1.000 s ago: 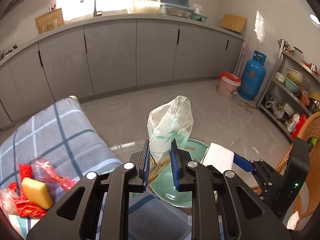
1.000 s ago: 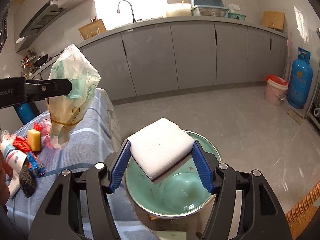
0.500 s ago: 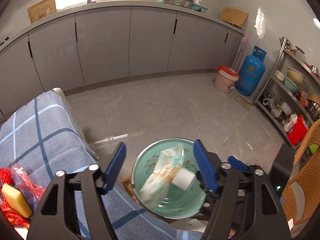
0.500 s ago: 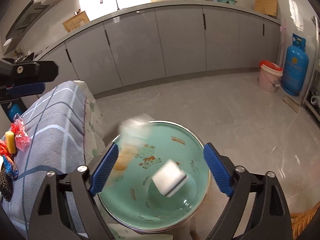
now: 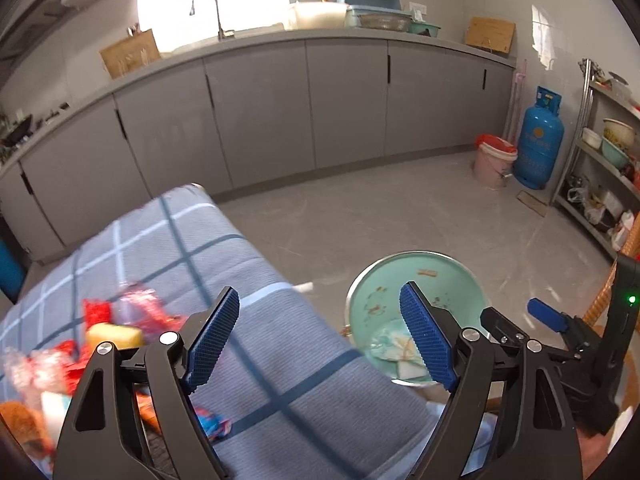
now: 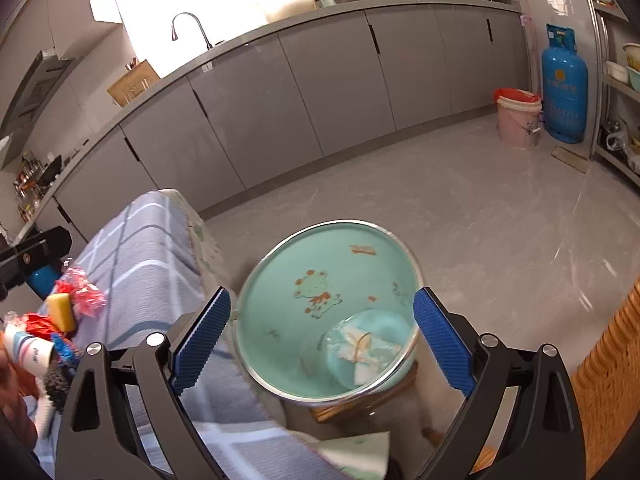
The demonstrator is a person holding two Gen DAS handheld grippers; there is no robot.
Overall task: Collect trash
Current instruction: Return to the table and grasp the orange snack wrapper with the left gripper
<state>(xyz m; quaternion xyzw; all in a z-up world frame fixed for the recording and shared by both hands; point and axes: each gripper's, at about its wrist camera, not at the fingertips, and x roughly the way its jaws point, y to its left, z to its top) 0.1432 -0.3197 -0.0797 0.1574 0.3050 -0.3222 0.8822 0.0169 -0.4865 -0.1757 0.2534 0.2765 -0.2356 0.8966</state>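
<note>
Blue ribbed pads on both tools stand empty now, and that's the big change from a second ago. Back then our left gripper (image 5: 320,340) was pinching the crumpled plastic bag (image 5: 394,346) and our right gripper (image 6: 322,342) had the white foam block (image 6: 362,376) squeezed between its pads. Now both pieces sit at the bottom of the mint-green basin (image 6: 288,280), so we'd call that two bits of trash dropped and done.

Going left to right in the left wrist view: the rest of the trash pile (image 5: 100,332) (red wrappers, a yellow sponge (image 5: 114,336)) sits at the lower left on the blue checked cloth (image 5: 256,360), a bit blurred. It's outside the jaws, left of the left pad. The left gripper's jaws are spread wide and opening further, with only cloth showing between them. The basin sits just right of centre, partly behind the right pad.

In the right wrist view, the leftover trash is at the far left edge, well outside the jaws. The right gripper's jaws are spread wide too, nothing pinched. The basin fills the gap between the pads at lower centre but lies below them, with the bag and foam toward its lower right.

Our guess is that the pile on the cloth comes next.
</note>
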